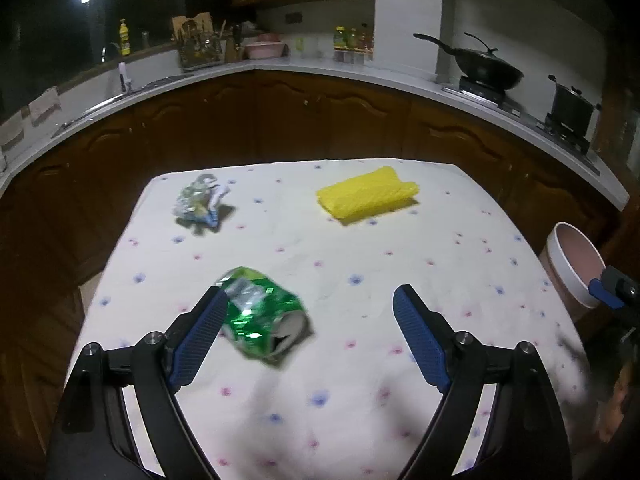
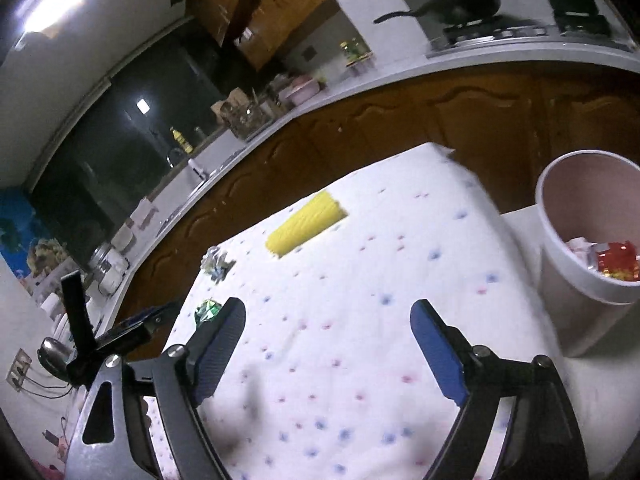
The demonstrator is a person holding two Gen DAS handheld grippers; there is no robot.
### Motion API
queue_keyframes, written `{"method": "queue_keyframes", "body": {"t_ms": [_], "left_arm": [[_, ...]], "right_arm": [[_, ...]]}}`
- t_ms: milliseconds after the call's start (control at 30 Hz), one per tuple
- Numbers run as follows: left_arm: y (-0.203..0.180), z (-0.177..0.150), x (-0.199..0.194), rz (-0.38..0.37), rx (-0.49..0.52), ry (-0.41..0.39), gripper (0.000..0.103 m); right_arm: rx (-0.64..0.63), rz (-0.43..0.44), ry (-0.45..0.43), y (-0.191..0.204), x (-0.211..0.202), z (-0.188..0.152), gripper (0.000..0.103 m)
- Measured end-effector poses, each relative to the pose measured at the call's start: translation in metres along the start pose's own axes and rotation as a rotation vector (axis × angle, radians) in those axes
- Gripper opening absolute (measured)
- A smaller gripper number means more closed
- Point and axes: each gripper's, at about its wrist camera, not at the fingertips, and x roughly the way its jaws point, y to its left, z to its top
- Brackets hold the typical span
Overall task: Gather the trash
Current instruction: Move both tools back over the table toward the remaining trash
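Note:
A crumpled green wrapper (image 1: 264,316) lies on the flowered tablecloth (image 1: 360,264). It shows just inside the left finger of my left gripper (image 1: 310,296), which is open, and no pad presses on it. A crumpled silver wrapper (image 1: 200,204) lies farther back on the left. My right gripper (image 2: 328,308) hangs open and empty over the cloth (image 2: 380,264), with the pink bin (image 2: 580,196) to its right. A red wrapper (image 2: 616,266) lies inside that bin. From the right wrist the green wrapper (image 2: 208,310) peeks out beside the left finger, with the silver wrapper (image 2: 218,264) behind it.
A folded yellow cloth (image 1: 368,194) lies at the back right of the table. The bin (image 1: 580,258) stands off the table's right edge. Dark wooden cabinets and a white counter with a wok (image 1: 484,66) and a pot curve behind. Part of the other gripper (image 1: 612,288) shows at the right.

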Motion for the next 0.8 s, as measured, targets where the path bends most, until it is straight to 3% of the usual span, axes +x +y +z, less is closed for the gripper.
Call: {"method": "queue_keyframes", "body": {"t_ms": [800], "left_arm": [[0.102, -0.004, 0.021, 0.081, -0.113, -0.013, 0.088]], "right_arm": [[-0.038, -0.031, 0.163, 0.075, 0.121, 0.004, 0.087]]}}
